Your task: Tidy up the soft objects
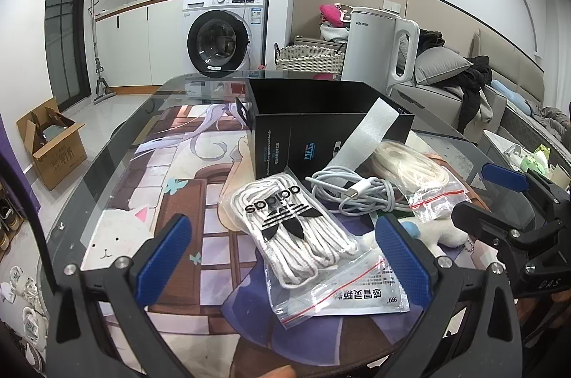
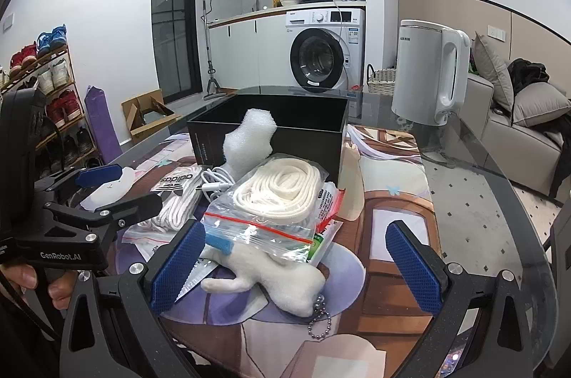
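Both claws, left claw (image 1: 282, 253) and right claw (image 2: 294, 256), gape released; black box (image 2: 271, 132) looks unfilled, laces (image 1: 296, 228), cable (image 1: 357, 196), plush (image 2: 278, 274) piled before it.

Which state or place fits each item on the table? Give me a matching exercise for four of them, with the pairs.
Things:
1. white foam strip
2. Adidas laces bag
3. plush toy
4. white kettle

Places:
A. standing upright at the table's far edge, past the box
B. leaning against the black box front
C. lying between the open right gripper fingers
D. lying ahead of the open left gripper

Pairs: 1-B, 2-D, 3-C, 4-A
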Tool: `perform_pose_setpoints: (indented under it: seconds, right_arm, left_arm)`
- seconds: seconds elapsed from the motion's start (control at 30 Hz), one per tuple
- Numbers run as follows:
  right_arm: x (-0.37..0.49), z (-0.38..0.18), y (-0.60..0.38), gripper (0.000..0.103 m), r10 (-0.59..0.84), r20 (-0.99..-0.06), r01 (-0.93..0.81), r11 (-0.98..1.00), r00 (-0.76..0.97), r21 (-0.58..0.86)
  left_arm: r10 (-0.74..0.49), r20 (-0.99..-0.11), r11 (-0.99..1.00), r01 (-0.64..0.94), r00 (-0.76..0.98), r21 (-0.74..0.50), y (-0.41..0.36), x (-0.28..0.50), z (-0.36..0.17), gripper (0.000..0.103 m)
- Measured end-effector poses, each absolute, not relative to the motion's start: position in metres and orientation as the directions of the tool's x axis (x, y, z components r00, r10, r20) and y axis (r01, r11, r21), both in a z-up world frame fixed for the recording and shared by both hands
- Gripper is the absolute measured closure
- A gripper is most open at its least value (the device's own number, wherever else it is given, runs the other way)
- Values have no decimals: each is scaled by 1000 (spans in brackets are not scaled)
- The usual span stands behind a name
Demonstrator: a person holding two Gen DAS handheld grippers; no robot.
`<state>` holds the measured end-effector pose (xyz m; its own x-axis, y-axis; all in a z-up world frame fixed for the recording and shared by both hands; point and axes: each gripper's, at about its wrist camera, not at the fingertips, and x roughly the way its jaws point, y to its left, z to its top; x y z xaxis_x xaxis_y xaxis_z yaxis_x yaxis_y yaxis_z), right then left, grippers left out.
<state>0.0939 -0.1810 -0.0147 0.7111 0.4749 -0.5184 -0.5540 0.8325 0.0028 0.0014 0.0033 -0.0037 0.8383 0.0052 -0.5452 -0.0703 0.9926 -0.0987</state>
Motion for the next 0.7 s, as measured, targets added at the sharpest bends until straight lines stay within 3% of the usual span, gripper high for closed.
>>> perform_pose_setpoints:
  seconds: [0.7]
  right_arm:
    - [104,-15,-184,0,475,-537,-542,840,697,39]
  left_arm:
    - [14,-554,992,-82,832,-98,8,2,-4,0]
